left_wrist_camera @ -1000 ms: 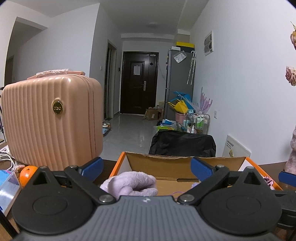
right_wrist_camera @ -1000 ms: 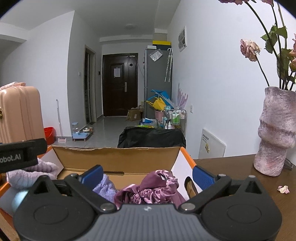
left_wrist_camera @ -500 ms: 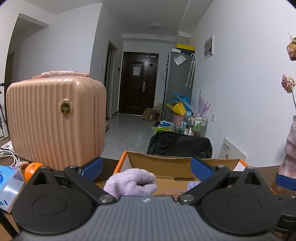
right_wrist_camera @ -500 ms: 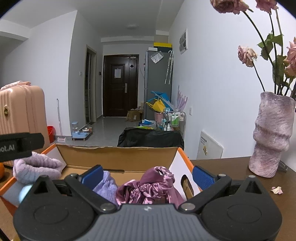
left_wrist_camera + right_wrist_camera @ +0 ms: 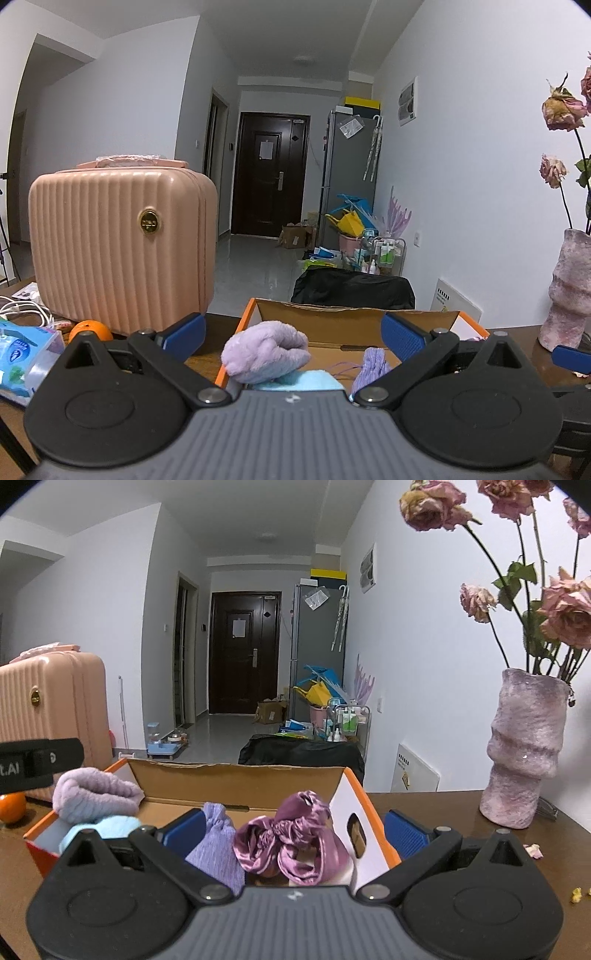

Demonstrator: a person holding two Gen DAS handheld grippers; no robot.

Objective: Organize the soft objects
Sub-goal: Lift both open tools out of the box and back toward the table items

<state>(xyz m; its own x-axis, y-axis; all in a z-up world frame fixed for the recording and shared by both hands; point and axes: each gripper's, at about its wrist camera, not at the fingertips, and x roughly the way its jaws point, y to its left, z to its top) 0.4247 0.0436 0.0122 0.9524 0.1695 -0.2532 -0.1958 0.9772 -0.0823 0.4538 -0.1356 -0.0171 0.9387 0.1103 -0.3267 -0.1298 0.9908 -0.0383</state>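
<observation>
An orange-edged cardboard box (image 5: 354,319) (image 5: 236,775) stands on the dark wooden table and holds soft items. A fluffy lilac roll (image 5: 264,350) (image 5: 92,799) lies on a light blue cloth (image 5: 303,380) (image 5: 99,830) at the box's left end. Beside them sit a purple knit pouch (image 5: 371,363) (image 5: 218,843) and a magenta satin scrunchie (image 5: 291,843). My left gripper (image 5: 292,332) hangs open above the box's left end, holding nothing. My right gripper (image 5: 294,830) is open over the scrunchie and pouch, which rest in the box untouched.
A pink ribbed suitcase (image 5: 122,247) stands left of the box, with an orange (image 5: 90,330), a blue tissue pack (image 5: 22,354) and white cables by it. A lilac vase (image 5: 524,753) of dried roses stands on the right, petals (image 5: 533,849) scattered nearby. A black chair back rises beyond the table.
Both grippers have risen and drawn back from the box, so more of its contents show. The light blue cloth has come into the left view. Both stay open.
</observation>
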